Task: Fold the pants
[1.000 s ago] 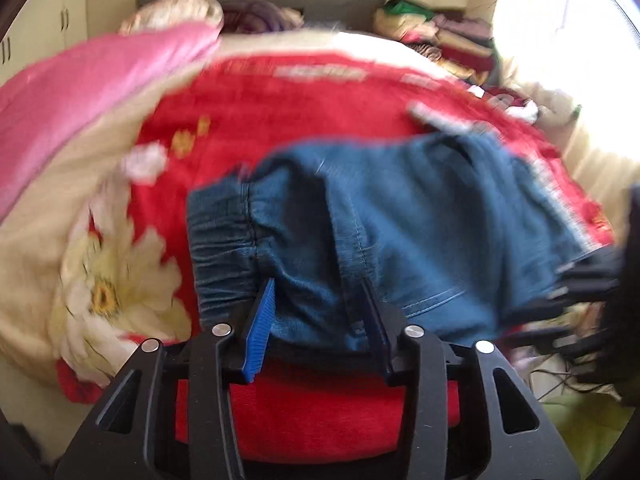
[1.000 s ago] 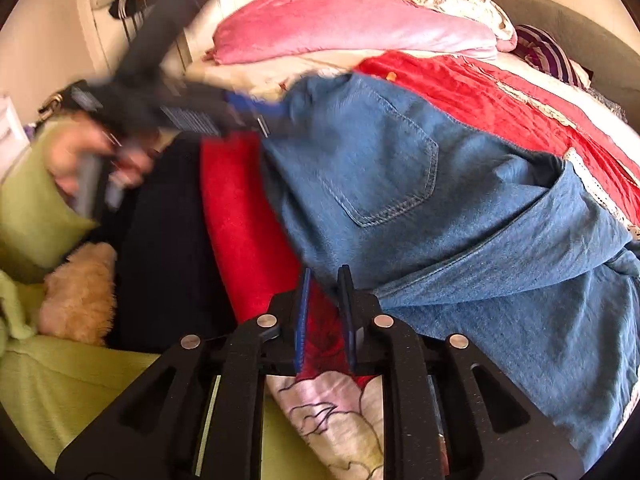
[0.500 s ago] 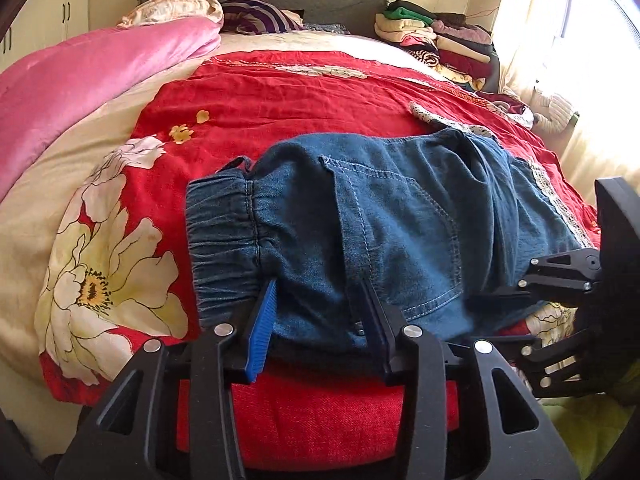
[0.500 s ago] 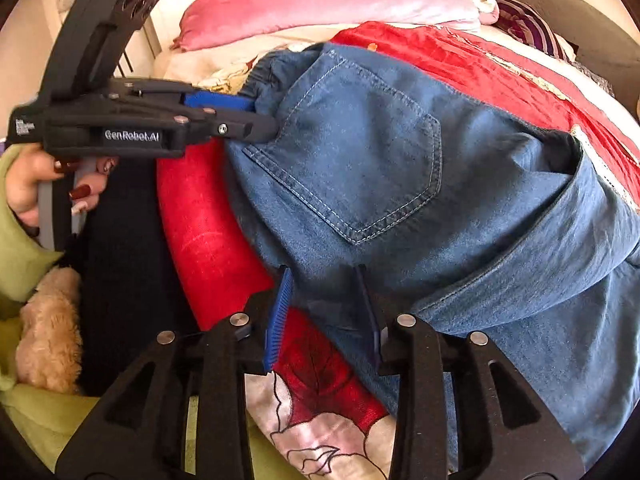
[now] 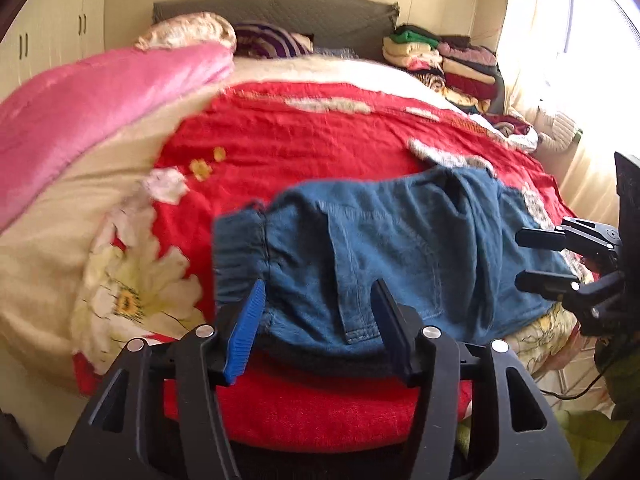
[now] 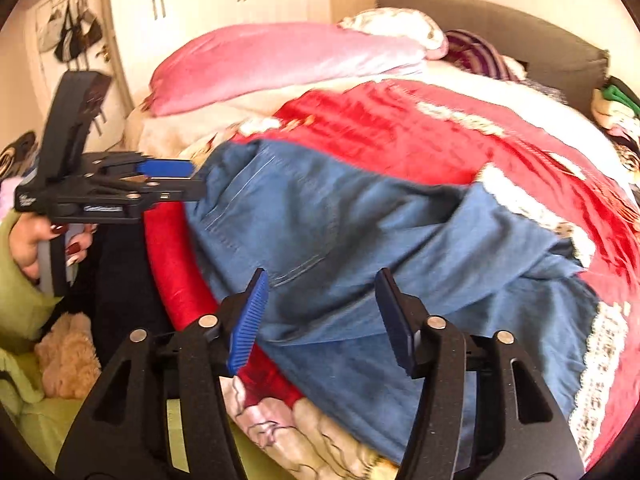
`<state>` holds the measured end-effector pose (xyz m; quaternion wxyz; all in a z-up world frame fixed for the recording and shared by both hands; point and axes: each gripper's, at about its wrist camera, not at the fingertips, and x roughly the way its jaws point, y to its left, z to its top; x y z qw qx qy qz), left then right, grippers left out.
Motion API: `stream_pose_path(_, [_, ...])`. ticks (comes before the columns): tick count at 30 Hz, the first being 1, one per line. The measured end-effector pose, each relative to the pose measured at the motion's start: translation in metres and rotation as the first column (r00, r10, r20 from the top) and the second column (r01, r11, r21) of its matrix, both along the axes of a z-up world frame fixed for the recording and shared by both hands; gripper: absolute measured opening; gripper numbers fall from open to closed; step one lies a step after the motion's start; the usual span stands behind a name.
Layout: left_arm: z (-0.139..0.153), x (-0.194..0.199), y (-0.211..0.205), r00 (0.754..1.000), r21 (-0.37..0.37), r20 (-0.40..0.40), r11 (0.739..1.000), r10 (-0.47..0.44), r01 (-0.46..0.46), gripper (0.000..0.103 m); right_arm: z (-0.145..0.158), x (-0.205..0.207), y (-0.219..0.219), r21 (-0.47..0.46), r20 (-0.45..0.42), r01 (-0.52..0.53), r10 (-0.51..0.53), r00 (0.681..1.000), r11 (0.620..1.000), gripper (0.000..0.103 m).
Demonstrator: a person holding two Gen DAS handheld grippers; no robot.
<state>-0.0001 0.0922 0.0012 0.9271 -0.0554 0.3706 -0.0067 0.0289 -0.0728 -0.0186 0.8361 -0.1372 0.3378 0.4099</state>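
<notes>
**Both Grippers Open Over Folded Denim at Bed's Edge**

The left gripper (image 5: 320,328) stands with its blue-padded fingers (image 5: 246,332) spread wide, holding nothing, poised just at the near hem of the blue denim pants (image 5: 384,248) beside their elastic waistband. The right gripper (image 6: 320,320) is likewise spread wide and empty, its fingers (image 6: 248,320) hovering over the pants near the stitched back pocket. The pants lie folded across the near edge of the bed, on a red floral bedspread (image 5: 304,136), their legs trailing toward the bed's right side. A pink quilt (image 5: 88,96) is heaped along the left edge. A grey headboard (image 5: 280,12) and stacked clothes (image 5: 440,60) fill the far end. The views are partly blurred.
</notes>
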Motion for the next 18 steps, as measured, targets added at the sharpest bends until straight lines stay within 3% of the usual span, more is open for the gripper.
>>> stream_pose_path(3, [0.013,-0.005,0.001,1.000,-0.005,0.028,1.000,0.007,-0.007,0.061,0.006,0.003,-0.011,0.008,0.019,0.039,-0.039,0.999,0.999,0.056])
stream_pose_path(9, [0.024,-0.002,-0.013,0.999,-0.027,0.037,0.999,-0.038,0.039,0.066,0.021,0.015,-0.033,0.042,0.049,0.120,-0.122,0.991,0.992,0.065])
stream_pose_path(13, [0.023,0.004,-0.037,0.994,-0.034,0.028,0.994,-0.107,0.108,0.068,0.033,0.028,-0.046,0.054,0.087,0.175,-0.179,0.980,0.983,0.071])
stream_pose_path(18, [0.008,0.016,-0.066,0.978,-0.089,-0.014,0.974,-0.210,0.208,0.068,0.041,0.067,-0.060,0.048,0.061,0.278,-0.280,0.958,0.959,0.074])
